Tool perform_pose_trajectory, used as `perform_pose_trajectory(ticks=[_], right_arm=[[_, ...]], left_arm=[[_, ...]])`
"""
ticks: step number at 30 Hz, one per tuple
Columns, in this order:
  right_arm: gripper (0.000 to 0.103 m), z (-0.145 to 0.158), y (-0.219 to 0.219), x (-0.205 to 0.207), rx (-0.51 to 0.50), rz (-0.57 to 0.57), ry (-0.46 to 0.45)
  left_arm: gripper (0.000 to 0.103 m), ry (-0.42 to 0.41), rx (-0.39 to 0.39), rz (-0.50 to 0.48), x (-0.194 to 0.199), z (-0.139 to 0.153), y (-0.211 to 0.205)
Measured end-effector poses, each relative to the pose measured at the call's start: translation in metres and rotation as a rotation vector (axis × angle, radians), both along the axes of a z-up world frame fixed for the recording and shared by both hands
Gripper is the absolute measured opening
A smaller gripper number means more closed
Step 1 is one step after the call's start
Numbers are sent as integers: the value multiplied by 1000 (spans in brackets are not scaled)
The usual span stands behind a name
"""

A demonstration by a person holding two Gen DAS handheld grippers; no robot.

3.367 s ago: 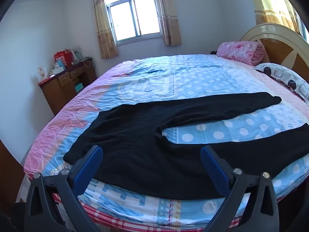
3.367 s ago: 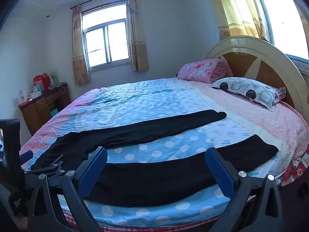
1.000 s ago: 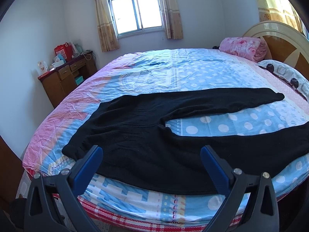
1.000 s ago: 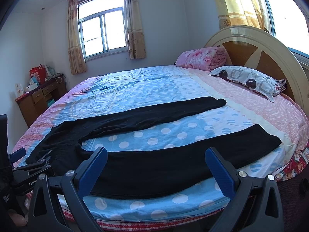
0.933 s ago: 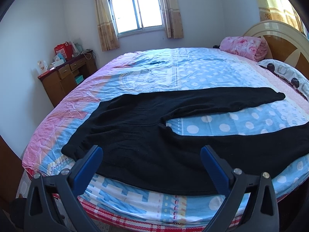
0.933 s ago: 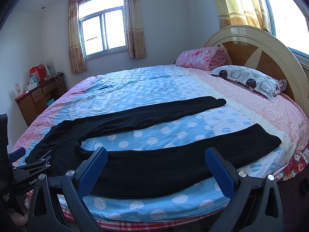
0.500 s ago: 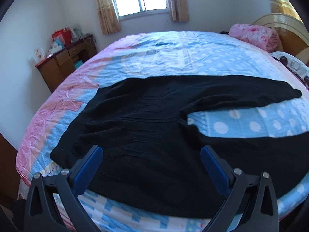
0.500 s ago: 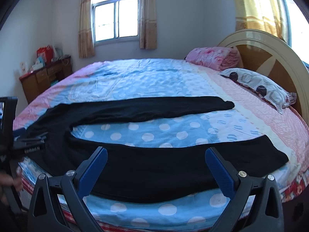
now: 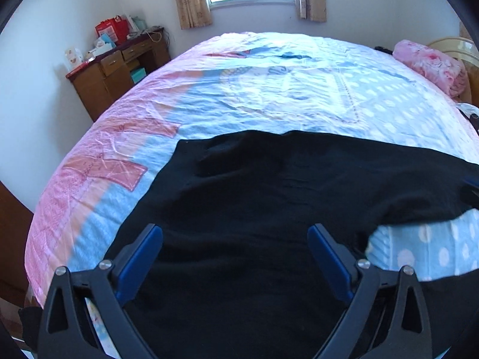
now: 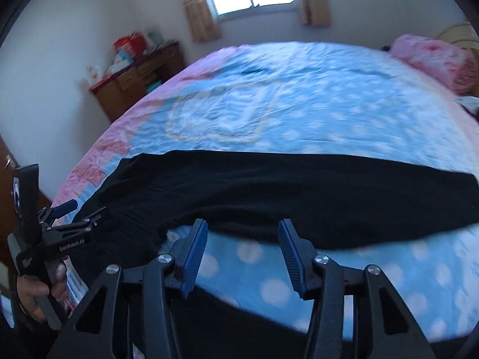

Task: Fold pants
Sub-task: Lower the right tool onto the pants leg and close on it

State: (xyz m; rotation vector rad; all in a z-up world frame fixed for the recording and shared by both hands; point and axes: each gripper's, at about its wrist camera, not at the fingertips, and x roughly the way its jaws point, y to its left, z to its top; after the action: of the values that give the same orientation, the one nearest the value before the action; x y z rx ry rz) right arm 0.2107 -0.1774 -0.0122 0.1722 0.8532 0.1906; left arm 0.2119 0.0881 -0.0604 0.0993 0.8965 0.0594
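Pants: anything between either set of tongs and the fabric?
Nothing visible. The black pants lie bare on the bed. The left tongs, open, hover over the waist end; the right tongs, closing with nothing between them, are above the gap between the legs.

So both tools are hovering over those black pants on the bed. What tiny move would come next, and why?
Probably lower the left hand-held gripper onto the waist end of the black pants and pinch it. Its jaws stand wide with nothing held, and the pants lie spread unfolded on the bed. The right hand-held gripper is closing, gripping nothing yet.
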Motion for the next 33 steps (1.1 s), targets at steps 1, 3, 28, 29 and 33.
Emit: perform_pose_trajectory(ticks=[1,3,28,29,33], right_arm=[[52,-4,10,22,1,36,19],[52,-13,28,62,-23,99,50],[8,-83,112,199,-212,454,103],[7,-80,115,194,-237,452,88],[6,-61,116,171,-249,436,37]], left_arm=[[99,12,-2,-1,6,-2,1],[99,35,-17,4,17,-8,4],[100,126,-93,23,45,-39,24],[100,123,-95,26,44,-38,25],[100,106,-107,42,38,-32,34]])
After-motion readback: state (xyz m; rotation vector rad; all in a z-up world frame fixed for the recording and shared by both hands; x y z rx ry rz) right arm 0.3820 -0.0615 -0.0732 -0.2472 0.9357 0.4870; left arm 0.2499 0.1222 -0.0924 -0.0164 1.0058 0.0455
